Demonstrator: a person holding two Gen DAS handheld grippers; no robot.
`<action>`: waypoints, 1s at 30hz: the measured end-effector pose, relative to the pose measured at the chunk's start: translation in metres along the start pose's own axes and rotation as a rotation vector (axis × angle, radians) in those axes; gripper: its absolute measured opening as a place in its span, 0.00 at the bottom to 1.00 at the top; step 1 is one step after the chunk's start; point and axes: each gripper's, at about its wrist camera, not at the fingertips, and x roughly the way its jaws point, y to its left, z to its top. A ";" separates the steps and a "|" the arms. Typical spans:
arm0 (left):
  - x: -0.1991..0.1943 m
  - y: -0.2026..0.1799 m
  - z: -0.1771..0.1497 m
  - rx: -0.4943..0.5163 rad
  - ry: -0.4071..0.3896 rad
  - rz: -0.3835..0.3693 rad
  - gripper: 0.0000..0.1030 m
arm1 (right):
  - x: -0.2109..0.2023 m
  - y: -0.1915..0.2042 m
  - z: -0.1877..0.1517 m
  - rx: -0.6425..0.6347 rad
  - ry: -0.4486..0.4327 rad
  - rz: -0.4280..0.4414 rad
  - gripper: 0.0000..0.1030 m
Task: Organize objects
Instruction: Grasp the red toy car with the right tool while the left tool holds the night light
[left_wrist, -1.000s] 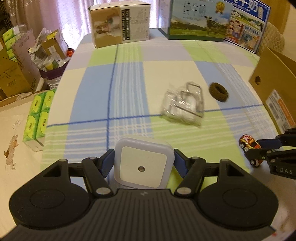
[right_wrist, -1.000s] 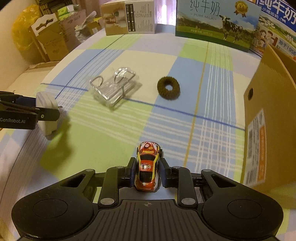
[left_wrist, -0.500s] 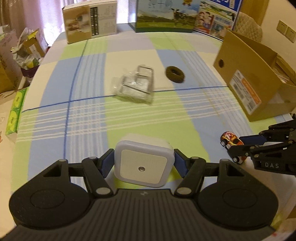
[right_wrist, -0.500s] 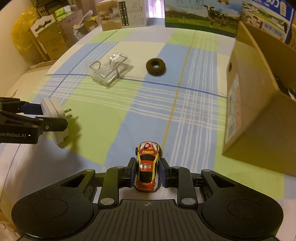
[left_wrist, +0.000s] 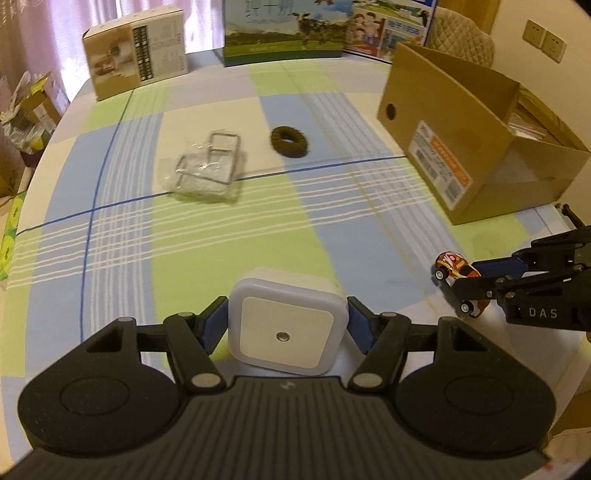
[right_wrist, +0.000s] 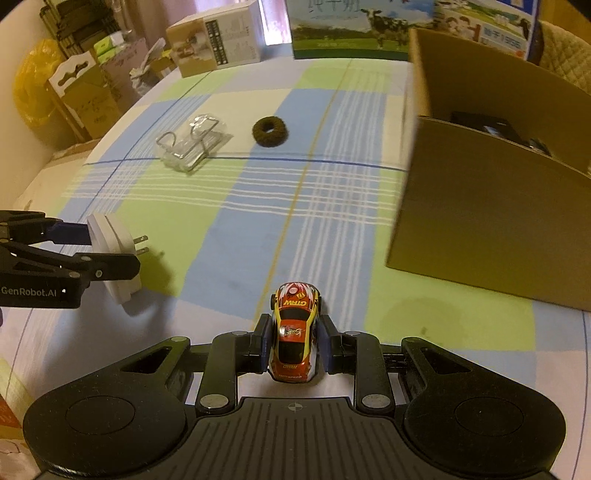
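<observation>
Inside, cardboard box (right_wrist: 480, 206) holds dark items (right_wrist: 491, 127).

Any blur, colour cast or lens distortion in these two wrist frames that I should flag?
Left wrist view: warm yellowish cast, fisheye bending of the table edge, slight smear on the clear plastic pack. Right wrist view: same cast, motion blur along the cardboard box near edge; the toy car in the right gripper stays sharp.

White square night light (left_wrist: 286, 329) and red toy car (right_wrist: 294, 331) held aloft, brown ring (left_wrist: 289, 141) and clear packet (left_wrist: 205, 173) on cloth
</observation>
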 end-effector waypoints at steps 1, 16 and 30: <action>-0.001 -0.004 0.001 0.005 -0.002 -0.003 0.62 | -0.003 -0.003 -0.001 0.003 -0.003 0.002 0.22; -0.024 -0.066 0.027 0.079 -0.067 -0.063 0.62 | -0.057 -0.038 -0.012 0.058 -0.076 0.059 0.22; -0.054 -0.128 0.068 0.151 -0.196 -0.151 0.62 | -0.123 -0.080 -0.003 0.087 -0.186 0.107 0.22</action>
